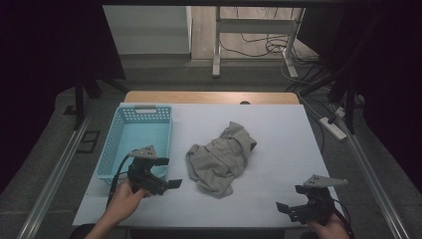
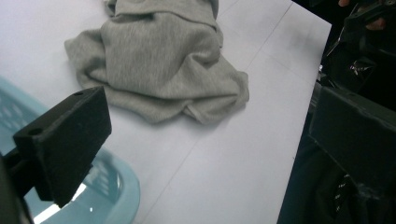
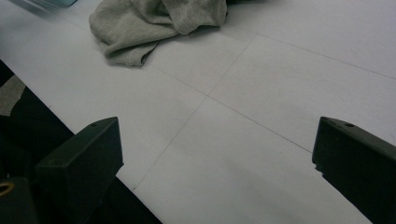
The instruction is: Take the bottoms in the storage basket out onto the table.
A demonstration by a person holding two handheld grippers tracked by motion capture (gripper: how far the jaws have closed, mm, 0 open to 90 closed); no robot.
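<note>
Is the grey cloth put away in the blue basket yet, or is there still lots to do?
Not yet. The grey cloth lies crumpled in the middle of the table, and the blue basket beside it looks empty. The left gripper and the right gripper are both open, apart from the cloth and holding nothing. So probably everything is left: grabbing the cloth and getting it into the basket.

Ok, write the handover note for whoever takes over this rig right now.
Left gripper: open, empty, near the light blue plastic basket's front corner.
Right gripper: open, empty, at the near right edge of the white-covered table.
Crumpled grey fabric garment: mid-table, right of the basket, touched by neither gripper.
Done: nothing visible; the basket looks empty.
Left: probably grasping the garment, maybe putting it in the basket.
</note>
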